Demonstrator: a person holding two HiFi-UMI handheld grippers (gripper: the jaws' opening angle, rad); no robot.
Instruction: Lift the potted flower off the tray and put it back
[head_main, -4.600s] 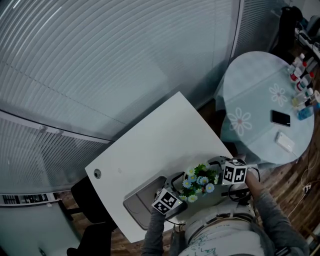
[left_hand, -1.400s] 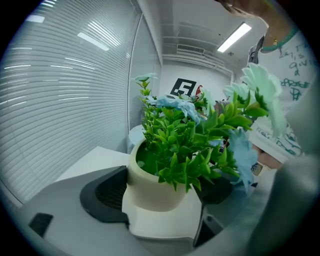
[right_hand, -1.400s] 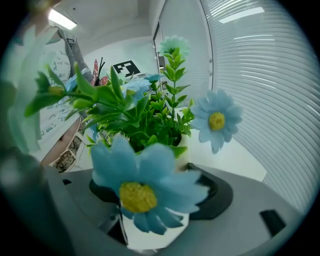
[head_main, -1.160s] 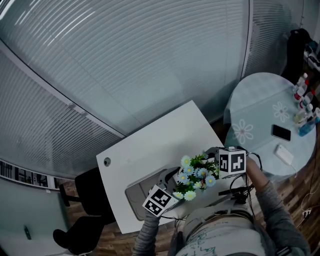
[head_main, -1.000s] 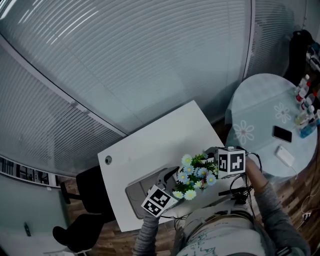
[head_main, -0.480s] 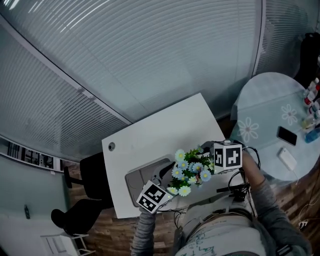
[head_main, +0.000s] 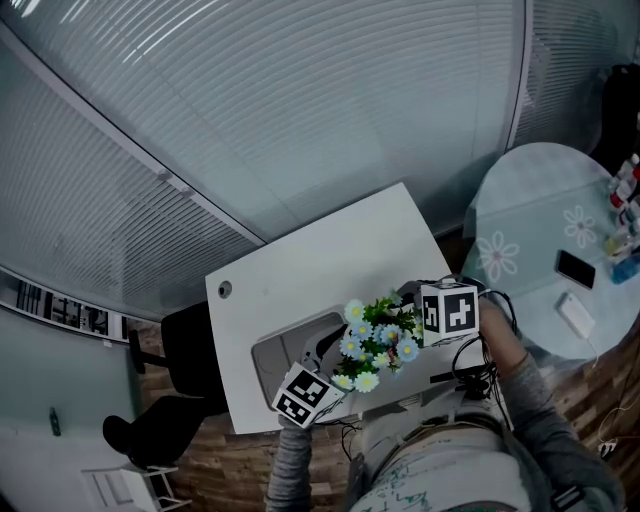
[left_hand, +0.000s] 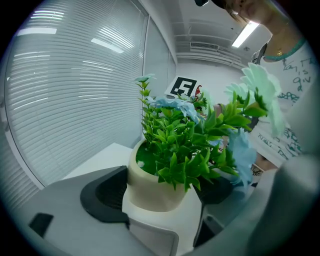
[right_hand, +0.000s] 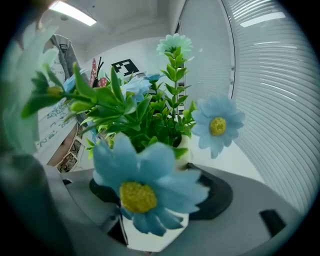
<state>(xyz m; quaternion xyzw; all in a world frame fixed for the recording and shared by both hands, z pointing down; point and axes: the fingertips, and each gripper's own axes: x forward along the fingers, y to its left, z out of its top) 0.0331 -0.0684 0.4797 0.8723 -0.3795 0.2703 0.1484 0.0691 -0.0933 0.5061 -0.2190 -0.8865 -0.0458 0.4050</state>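
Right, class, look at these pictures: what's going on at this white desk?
A person stands at the desk with a two-jaw gripper in each hand. The left gripper and the right gripper are both shut on the potted flower, gripping its cream pot from opposite sides. In the head view the plant seems to be held up beside the grey tray on the white desk, not standing in it.

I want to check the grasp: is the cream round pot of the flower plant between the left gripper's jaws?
Yes, the left gripper view shows the cream round pot held between the dark pads of the left gripper.
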